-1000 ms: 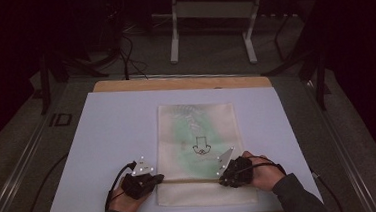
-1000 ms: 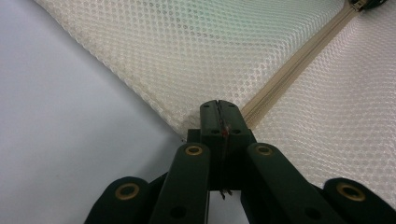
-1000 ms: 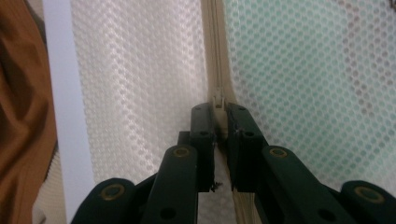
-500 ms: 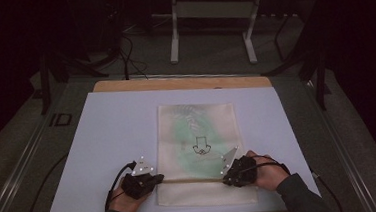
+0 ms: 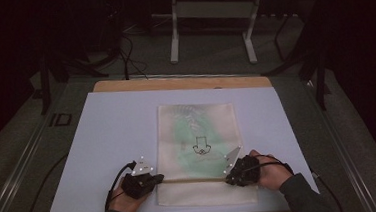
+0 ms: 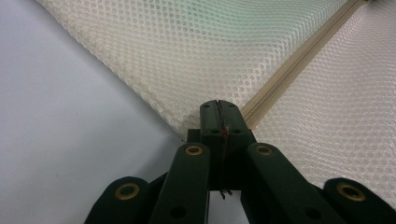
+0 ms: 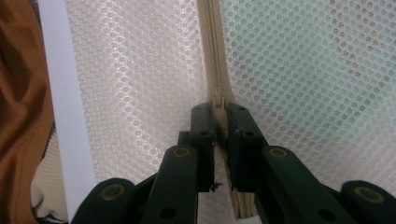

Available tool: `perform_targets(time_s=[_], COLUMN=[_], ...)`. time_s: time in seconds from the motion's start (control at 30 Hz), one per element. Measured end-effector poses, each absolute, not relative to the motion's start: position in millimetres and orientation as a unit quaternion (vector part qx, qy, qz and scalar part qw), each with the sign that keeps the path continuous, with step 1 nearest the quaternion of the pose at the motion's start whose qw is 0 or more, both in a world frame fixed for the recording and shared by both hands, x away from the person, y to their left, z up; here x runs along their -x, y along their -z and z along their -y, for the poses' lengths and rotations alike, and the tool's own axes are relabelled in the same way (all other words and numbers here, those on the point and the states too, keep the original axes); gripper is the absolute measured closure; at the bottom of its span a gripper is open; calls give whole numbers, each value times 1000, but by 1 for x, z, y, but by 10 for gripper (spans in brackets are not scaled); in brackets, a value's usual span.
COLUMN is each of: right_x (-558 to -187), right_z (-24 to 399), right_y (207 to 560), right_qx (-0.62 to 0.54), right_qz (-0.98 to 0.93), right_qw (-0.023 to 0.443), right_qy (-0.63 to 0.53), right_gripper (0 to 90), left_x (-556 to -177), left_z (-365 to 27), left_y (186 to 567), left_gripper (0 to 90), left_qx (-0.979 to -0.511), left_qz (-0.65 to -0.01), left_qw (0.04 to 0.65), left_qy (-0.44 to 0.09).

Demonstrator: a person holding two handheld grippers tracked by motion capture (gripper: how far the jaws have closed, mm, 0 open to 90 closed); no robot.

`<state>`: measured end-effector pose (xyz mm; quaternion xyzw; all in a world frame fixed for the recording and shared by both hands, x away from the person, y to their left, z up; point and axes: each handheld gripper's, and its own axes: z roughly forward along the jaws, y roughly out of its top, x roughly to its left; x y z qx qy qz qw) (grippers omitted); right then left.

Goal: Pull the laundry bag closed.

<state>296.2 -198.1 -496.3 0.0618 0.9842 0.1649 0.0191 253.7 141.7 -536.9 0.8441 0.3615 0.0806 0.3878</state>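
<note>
Near the front edge of the tabletop (image 5: 103,142) lies my mesh bag (image 5: 198,135), its long axis running away from me toward the far edge, a green garment showing through the netting. Across its near end, parallel to the front edge, runs the zipper (image 7: 215,56) — and that line is what I judge the coming move to turn on.

My left gripper (image 5: 153,179) sits at the bag's left edge, right where the zipper track ends. Seen from the left gripper view, its jaws are pressed fully together on the corner of the mesh beside the zipper's end, so I read it as an anchor pinning that end down.

My right gripper (image 5: 229,176) sits near the bag's right edge, at the other end of the same line. From the right gripper view, the jaws are closed about the zipper pull (image 7: 217,103), the small tab caught between the pads, with the teeth running straight ahead of the gripper.

So the pull is in my right hand, and the only track open to it lies leftward along the front edge, toward the left gripper. I'd judge the slide must follow that axis exactly — any lift or skew would drag the mesh rather than run the slider.
</note>
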Motion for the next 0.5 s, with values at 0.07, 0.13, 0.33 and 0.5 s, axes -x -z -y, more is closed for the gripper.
perform_targets(time_s=[0.07,0.13,0.33,0.5], right_x=[-296,-296,-296,-296], right_z=[199,201,206,208], right_y=[496,496,496,495], right_qx=[-65,-65,-67,-70], right_qz=[-984,-985,-984,-984], right_qw=[20,19,20,20], right_qy=[-163,-161,-163,-162], right_gripper=[823,824,823,823], left_x=[-254,-254,-254,-254], left_z=[-142,-142,-142,-142], left_y=[537,537,537,537], left_gripper=[894,894,894,894], left_qx=[-844,-844,-843,-843], left_qz=[-361,-362,-362,-362], left_qw=[388,388,389,389], left_qy=[-80,-79,-78,-78])
